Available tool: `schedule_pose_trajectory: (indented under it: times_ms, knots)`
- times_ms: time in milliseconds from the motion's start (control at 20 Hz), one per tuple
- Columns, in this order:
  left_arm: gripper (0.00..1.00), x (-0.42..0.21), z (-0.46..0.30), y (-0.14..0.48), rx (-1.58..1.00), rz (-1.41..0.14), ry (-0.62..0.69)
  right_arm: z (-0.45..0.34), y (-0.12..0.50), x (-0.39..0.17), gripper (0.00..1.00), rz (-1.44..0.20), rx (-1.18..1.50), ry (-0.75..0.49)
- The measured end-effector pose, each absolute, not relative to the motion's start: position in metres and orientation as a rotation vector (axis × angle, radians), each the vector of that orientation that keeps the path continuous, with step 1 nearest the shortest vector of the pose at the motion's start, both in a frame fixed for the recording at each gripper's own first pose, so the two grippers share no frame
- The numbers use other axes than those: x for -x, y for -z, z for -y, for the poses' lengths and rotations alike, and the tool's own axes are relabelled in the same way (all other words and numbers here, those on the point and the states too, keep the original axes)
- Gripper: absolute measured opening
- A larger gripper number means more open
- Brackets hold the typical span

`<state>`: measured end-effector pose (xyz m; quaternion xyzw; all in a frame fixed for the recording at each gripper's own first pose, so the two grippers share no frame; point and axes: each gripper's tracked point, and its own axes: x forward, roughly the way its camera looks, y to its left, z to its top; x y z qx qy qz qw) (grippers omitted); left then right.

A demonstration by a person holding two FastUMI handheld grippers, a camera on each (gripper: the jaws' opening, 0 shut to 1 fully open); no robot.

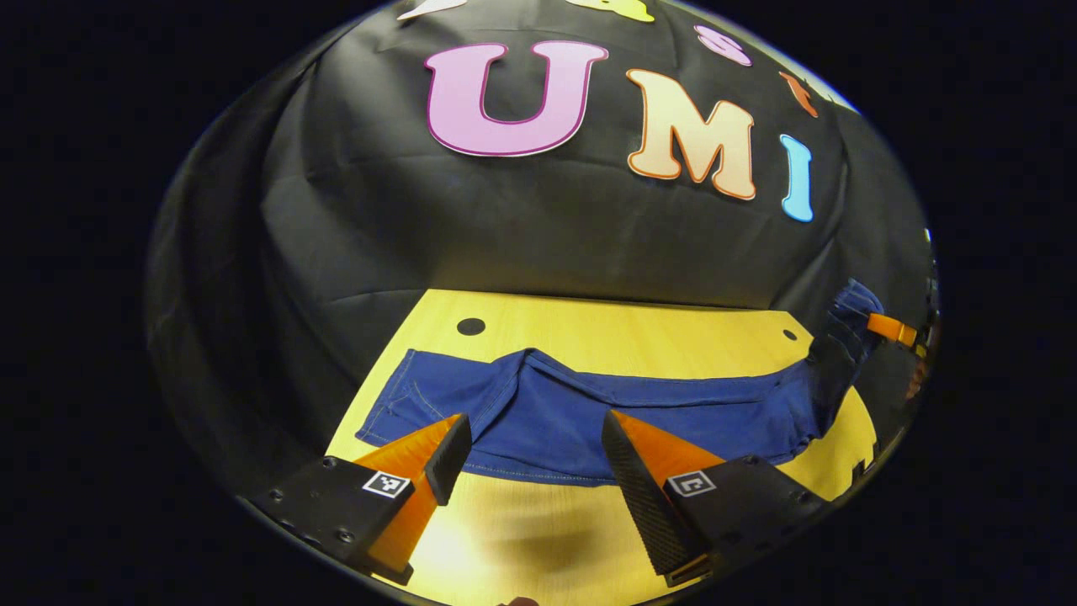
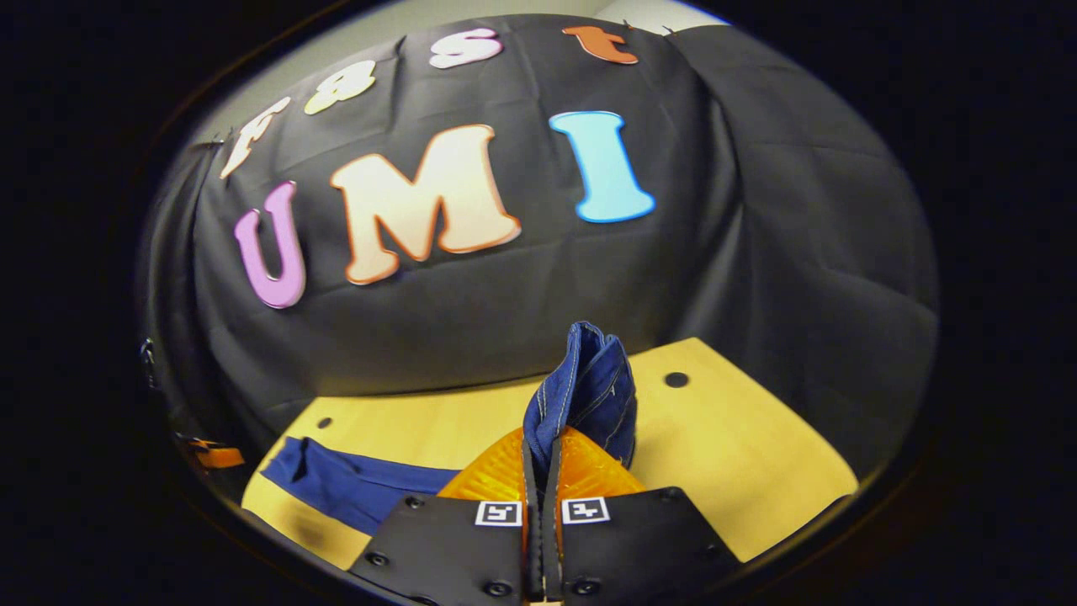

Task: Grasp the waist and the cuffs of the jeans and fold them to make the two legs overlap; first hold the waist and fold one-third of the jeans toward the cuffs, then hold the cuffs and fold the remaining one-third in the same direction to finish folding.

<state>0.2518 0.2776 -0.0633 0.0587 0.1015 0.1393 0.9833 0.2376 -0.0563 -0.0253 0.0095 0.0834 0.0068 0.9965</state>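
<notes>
Right gripper [image 2: 543, 459] pinches jeans [image 2: 585, 391]; left gripper [image 1: 530, 450] spread above.

Blue jeans [image 1: 639, 412] with pale stitching lie on a yellow table [image 1: 639, 332]; orange-and-black left hand-held gripper [image 1: 534, 454].

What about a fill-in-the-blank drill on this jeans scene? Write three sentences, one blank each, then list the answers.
1. The right gripper is shut on the ____ cloth of the jeans.
2. The left gripper hovers above the table with its jaws ____.
3. In the left gripper view, the jeans lie stretched across a ____ table.

Missing words: blue; open; yellow
</notes>
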Motion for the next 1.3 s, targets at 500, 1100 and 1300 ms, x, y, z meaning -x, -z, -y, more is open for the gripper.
schedule_pose_trajectory:
  times_ms: [500,1100,1300]
  knots:
    - [0.95,-0.264,-0.302,0.087,-0.071,-0.235,-0.228,-0.116,0.172,-0.252,0.03,-0.394,-0.133,-0.342]
    - [0.95,-0.268,-0.422,0.106,-0.049,-0.219,-0.402,-0.16,0.273,-0.252,0.24,-0.507,-0.167,-0.435]
    - [0.95,-0.283,-0.47,0.114,-0.079,-0.254,-0.445,-0.169,0.242,-0.231,0.97,-0.501,-0.177,-0.494]
